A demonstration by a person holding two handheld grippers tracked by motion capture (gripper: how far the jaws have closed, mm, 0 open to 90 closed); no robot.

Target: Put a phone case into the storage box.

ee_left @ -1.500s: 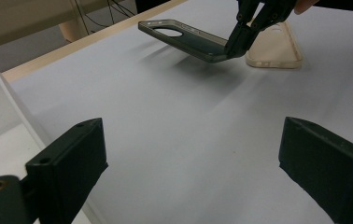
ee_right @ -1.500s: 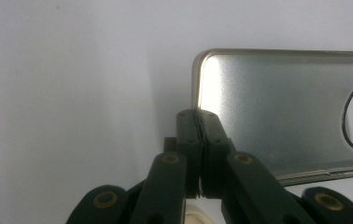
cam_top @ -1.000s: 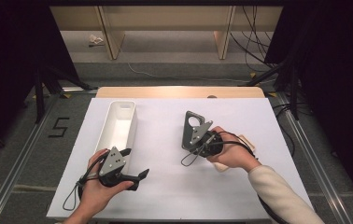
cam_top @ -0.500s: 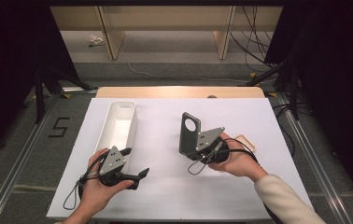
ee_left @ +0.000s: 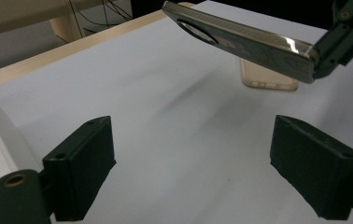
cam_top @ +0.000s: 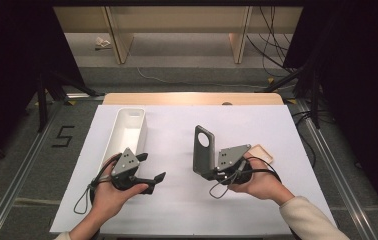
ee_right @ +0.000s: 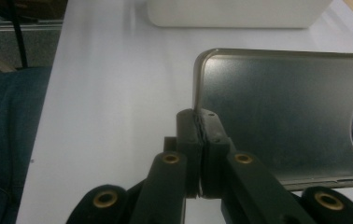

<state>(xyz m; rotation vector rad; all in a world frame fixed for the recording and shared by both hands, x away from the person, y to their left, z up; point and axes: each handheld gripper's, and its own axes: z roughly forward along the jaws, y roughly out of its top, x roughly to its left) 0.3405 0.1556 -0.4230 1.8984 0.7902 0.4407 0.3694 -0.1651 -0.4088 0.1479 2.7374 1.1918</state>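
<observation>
Item: dark grey metallic phone (cam_top: pixel 203 150), pinched at one corner by my right fingers (ee_right: pixel 201 135); left fingers (ee_left: pixel 83 158) wide, empty. Risk: it pivots, slips toward table (cam_top: pixel 177 210) centre.

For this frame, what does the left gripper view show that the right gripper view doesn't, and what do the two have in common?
Left gripper view: the left hand-held gripper with jaws apart over bare table, and a beige case lying flat beyond.

Right gripper view: the right hand-held gripper shut on the phone's corner, a white tray at the far edge, and blue fabric at left.

Both: the grey phone with its round camera ring, and the white table.
</observation>
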